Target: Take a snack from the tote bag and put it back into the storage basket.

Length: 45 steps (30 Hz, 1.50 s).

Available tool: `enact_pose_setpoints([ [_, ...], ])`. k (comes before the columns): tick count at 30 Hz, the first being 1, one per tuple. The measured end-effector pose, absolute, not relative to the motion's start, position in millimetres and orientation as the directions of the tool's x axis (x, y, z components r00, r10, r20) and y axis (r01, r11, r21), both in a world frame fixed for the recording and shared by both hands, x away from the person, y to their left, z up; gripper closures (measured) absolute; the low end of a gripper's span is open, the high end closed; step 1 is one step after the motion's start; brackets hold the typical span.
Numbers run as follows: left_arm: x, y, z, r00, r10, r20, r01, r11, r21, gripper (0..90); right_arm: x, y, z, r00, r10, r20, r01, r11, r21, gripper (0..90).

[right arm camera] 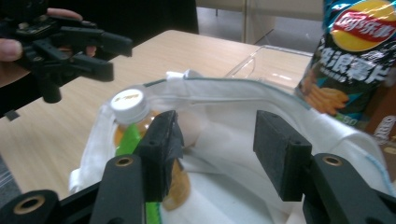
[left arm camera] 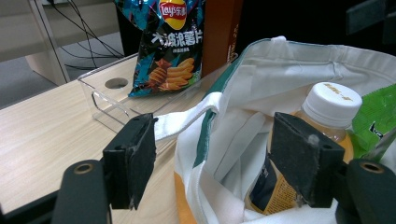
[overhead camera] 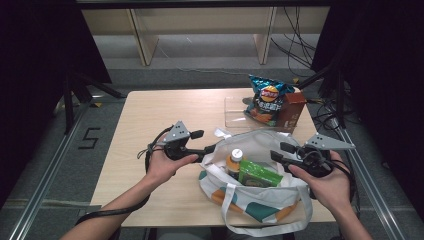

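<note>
High view: tote bag point(overhead camera: 260, 200) w/ bottle point(overhead camera: 234, 162), green pack point(overhead camera: 258, 175) inside.

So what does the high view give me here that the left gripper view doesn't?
The high view alone gives both hands, the left tool at the tote bag's near rim and the right tool at the opposite rim, and the whole table. The left gripper view alone gives the crisp packet's print close up. Both share the bag, the white-capped bottle, the green packet and the clear tray.
</note>
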<state>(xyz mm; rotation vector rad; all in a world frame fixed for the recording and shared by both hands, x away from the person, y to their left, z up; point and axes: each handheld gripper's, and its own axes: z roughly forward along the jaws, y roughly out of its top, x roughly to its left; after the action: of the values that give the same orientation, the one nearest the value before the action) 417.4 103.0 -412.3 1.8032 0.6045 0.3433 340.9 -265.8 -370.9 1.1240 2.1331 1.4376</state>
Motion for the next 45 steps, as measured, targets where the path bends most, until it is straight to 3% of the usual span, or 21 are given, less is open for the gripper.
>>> enact_pose_setpoints([
  [12, 418, 101, -413, 0.829, 0.555, -0.074, 0.23, -0.217, 0.949, 30.7, 331, -259, -388, -0.672, 0.712, 0.206, 0.48, 0.206, 0.853, 52.2],
  [16, 418, 101, -413, 0.828, 0.555, -0.073, 0.23, -0.217, 0.949, 30.7, 331, -260, -391, -0.697, 0.699, 0.158, 0.452, 0.258, 0.854, 53.0],
  [17, 418, 102, -413, 0.829, 0.555, -0.074, 0.23, -0.216, 0.949, 30.7, 328, -257, -391, -0.682, 0.698, 0.217, 0.506, 0.236, 0.83, 53.4],
  [25, 417, 101, -413, 0.828, 0.556, -0.072, 0.229, -0.219, 0.948, 30.6, 328, -257, -398, -0.706, 0.686, 0.179, 0.492, 0.292, 0.82, 55.5],
  [28, 417, 101, -413, 0.826, 0.559, -0.07, 0.231, -0.224, 0.947, 30.7, 326, -254, -400, -0.702, 0.675, 0.226, 0.534, 0.289, 0.794, 55.8],
  [36, 415, 101, -414, 0.816, 0.57, -0.096, 0.262, -0.218, 0.94, 30.7, 328, -255, -404, -0.714, 0.677, 0.178, 0.505, 0.323, 0.8, 58.4],
  [41, 417, 101, -413, 0.827, 0.558, -0.069, 0.23, -0.225, 0.947, 30.7, 328, -254, -406, -0.725, 0.671, 0.157, 0.502, 0.359, 0.787, 62.9],
  [45, 417, 101, -413, 0.827, 0.558, -0.069, 0.231, -0.225, 0.947, 30.7, 327, -254, -407, -0.719, 0.673, 0.172, 0.525, 0.363, 0.77, 72.6],
])
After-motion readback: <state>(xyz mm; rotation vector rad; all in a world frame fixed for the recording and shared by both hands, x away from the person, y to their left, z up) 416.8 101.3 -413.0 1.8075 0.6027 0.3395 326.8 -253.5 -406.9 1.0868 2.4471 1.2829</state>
